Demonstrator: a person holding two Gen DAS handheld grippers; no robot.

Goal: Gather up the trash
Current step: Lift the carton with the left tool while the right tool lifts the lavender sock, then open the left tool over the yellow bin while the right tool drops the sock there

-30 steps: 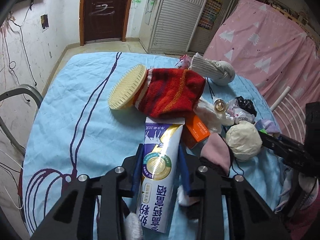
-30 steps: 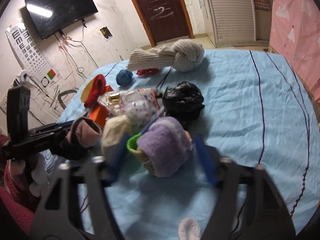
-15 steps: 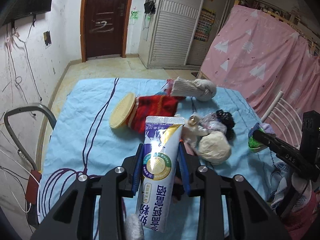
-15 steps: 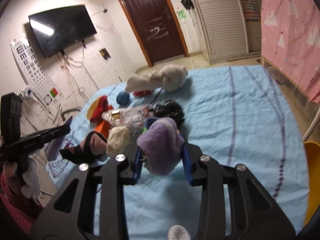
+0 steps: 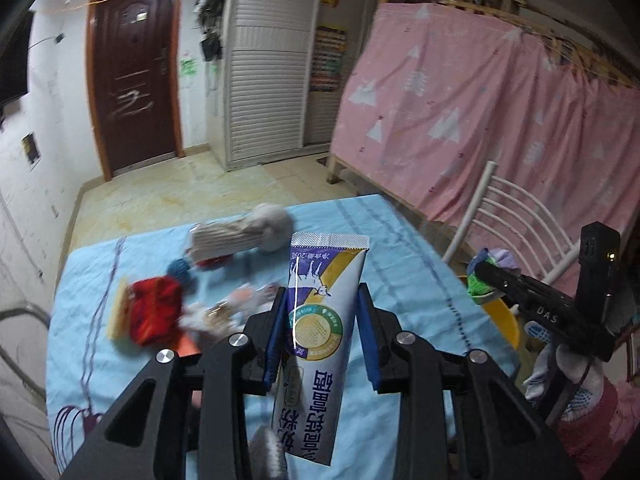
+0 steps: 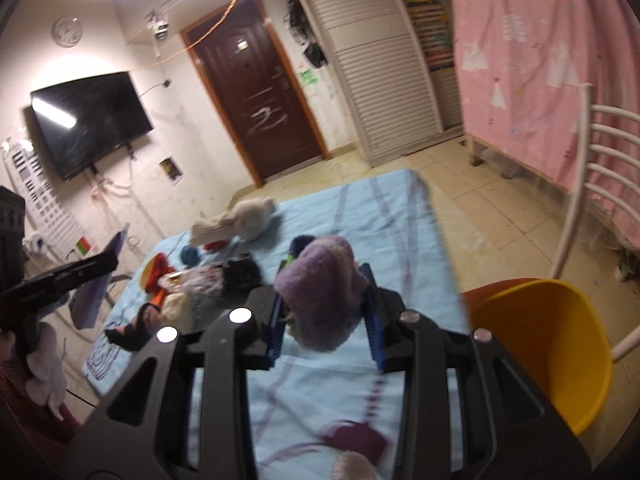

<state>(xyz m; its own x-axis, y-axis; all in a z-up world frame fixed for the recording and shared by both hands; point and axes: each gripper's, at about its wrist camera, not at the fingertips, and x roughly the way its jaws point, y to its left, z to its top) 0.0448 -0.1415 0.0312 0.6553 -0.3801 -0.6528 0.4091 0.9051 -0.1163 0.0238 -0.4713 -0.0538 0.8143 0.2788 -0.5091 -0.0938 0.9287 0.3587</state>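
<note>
Both claws have risen and drawn back from the clutter. A second ago the left claw (image 5: 320,320) sat low over the tabletop (image 5: 400,248), the tube (image 5: 324,320) between its blue pads almost touching the red cloth (image 5: 154,314); now the tube is lifted clear, with that cloth and the knotted beige bundle (image 5: 244,234) small and blurred beyond it. The right claw (image 6: 326,312) was open around the purple cloth (image 6: 324,300) on the tabletop; it has since closed on it and carried it up and rightward, bringing the yellow bin (image 6: 560,356) into the right wrist view
</note>
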